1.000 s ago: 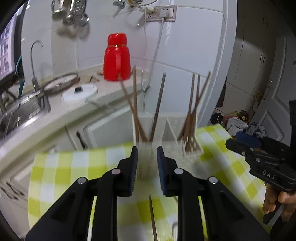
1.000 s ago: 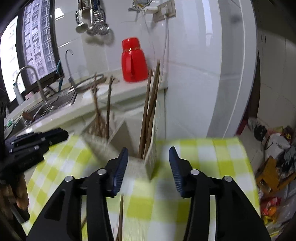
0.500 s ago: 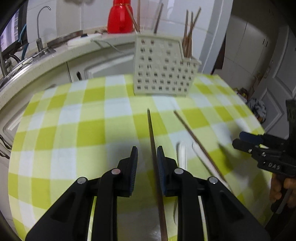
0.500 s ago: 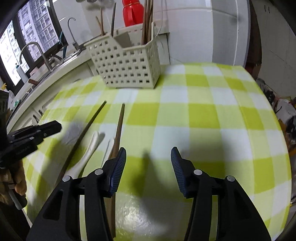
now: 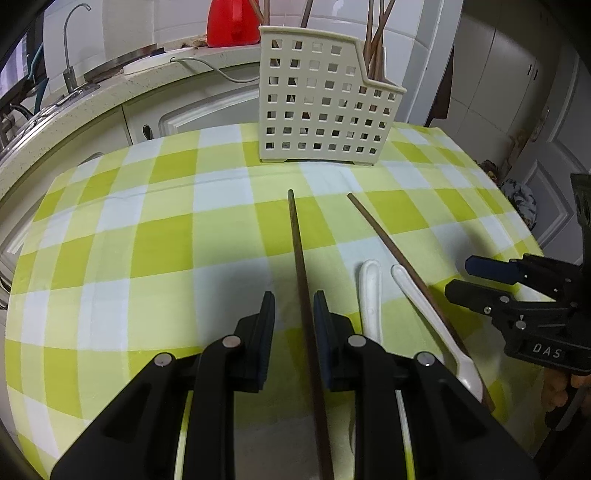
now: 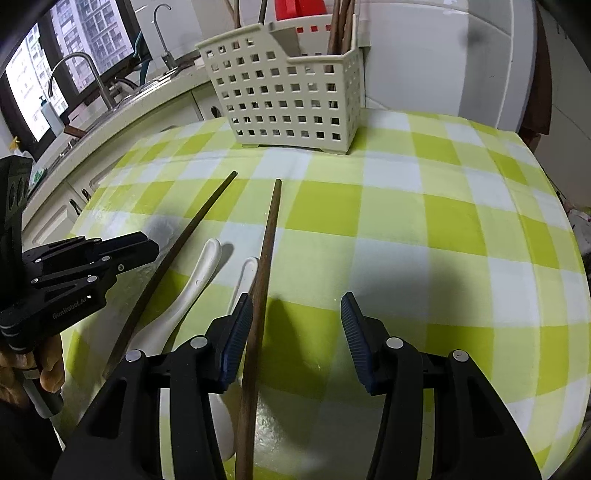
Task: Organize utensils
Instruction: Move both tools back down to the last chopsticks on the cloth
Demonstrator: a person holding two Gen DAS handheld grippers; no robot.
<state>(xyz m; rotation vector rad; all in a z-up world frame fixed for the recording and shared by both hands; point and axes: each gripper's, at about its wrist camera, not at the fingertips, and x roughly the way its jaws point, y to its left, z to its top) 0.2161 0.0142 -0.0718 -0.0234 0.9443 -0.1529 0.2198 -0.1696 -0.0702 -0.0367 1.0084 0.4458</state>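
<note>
Two dark wooden chopsticks and two white spoons lie on the green-checked tablecloth. My left gripper (image 5: 294, 295) hangs low over the left chopstick (image 5: 297, 240), which runs between its narrowly parted jaws without being pinched. My right gripper (image 6: 295, 297) is open wider, and the right chopstick (image 6: 269, 229) lies just inside its left finger. The spoons (image 5: 371, 288) (image 5: 428, 310) rest between the two chopsticks. A cream perforated basket (image 5: 325, 107) (image 6: 288, 92) with several upright chopsticks stands at the table's far edge. Each view shows the other gripper (image 5: 460, 278) (image 6: 147, 245) at its side.
Behind the table runs a kitchen counter with a sink and faucet (image 6: 92, 74) and a red thermos (image 5: 229, 18). The right half of the tablecloth (image 6: 443, 240) is bare. A white tiled wall and a door (image 5: 546, 166) lie to the right.
Both grippers have come down from above the basket toward the table and tipped downward. Each now has a chopstick between its fingers. Nothing has been picked up.
</note>
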